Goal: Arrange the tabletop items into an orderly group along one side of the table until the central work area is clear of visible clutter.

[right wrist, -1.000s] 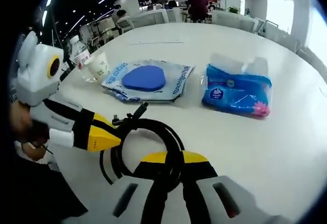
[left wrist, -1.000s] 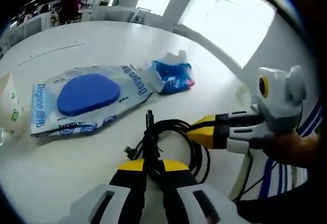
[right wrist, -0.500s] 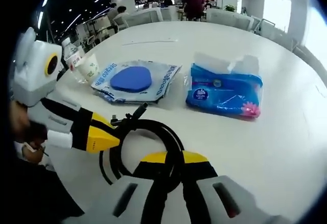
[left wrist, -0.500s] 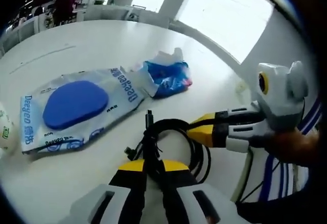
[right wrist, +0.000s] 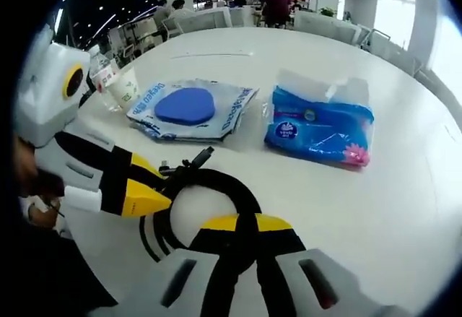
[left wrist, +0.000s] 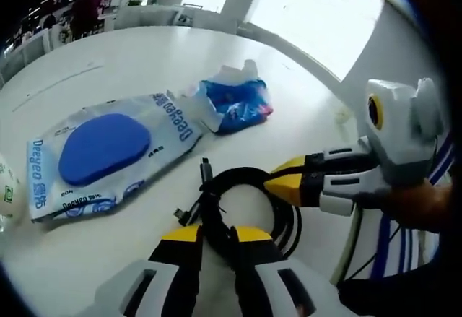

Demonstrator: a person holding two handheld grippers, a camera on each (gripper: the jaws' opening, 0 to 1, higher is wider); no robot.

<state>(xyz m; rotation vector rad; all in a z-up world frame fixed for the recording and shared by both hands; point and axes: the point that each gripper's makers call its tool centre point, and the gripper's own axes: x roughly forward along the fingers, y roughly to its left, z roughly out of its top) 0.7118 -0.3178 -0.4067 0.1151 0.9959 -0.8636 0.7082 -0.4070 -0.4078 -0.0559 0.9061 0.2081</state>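
A black coiled cable [left wrist: 249, 187] lies near the table's front edge, and both grippers hold it. My left gripper [left wrist: 216, 232] is shut on the coil's near side, where the plug ends stick out. In the left gripper view my right gripper [left wrist: 280, 183] comes in from the right, shut on the coil's far side. In the right gripper view the same cable [right wrist: 206, 181] loops between my right gripper [right wrist: 244, 223], shut on it, and the left gripper [right wrist: 160, 201] coming in from the left.
A clear pouch with a blue oval pad [left wrist: 105, 149] [right wrist: 189, 107] lies flat beyond the cable. A blue tissue pack [left wrist: 237, 104] [right wrist: 321, 126] sits beside it. A paper cup [right wrist: 131, 86] and a water bottle [right wrist: 101, 77] stand by the pouch. White table [right wrist: 404, 209] stretches far back.
Both views have shifted a little with the hands. Each gripper stays shut on the cable coil, and the pouch and tissue pack have not moved on the table.
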